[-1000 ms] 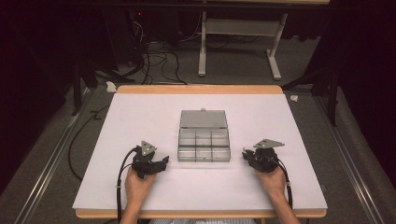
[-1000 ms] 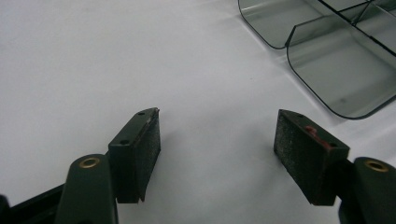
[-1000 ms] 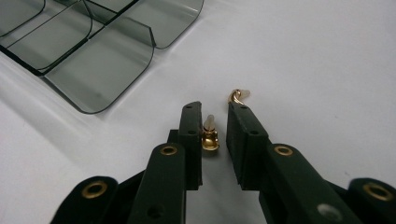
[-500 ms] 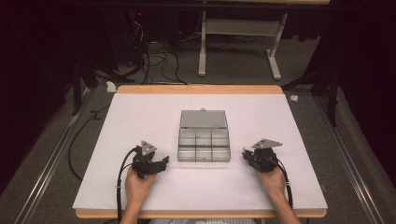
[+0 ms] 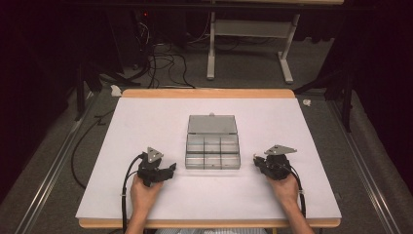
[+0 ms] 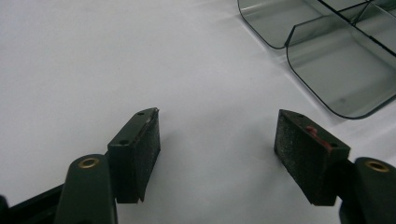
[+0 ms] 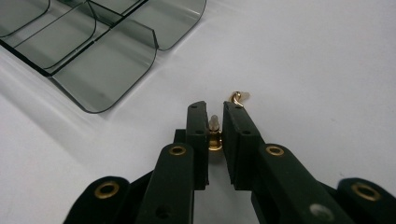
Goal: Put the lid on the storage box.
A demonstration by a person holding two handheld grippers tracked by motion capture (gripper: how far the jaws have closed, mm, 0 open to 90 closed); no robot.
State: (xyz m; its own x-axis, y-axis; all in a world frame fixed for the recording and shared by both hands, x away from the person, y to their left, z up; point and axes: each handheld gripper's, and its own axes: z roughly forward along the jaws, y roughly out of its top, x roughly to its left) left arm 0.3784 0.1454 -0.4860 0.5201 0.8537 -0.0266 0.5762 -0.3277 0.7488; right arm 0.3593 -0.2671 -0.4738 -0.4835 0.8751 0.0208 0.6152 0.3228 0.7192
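White table (image 5: pixel 146 126); right gripper (image 7: pixel 215 123) jaws pinch brass hook (image 7: pixel 214 135), upright.

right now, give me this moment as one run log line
left hand-held gripper: open, empty | right hand-held gripper: shut on small brass hook | compartment box: open, between them

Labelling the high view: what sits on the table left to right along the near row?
Left black two-jaw gripper with its grey three-cornered plate → clear smoky-grey plastic compartment box, lid open → right black two-jaw gripper, pinching a small brass hook.
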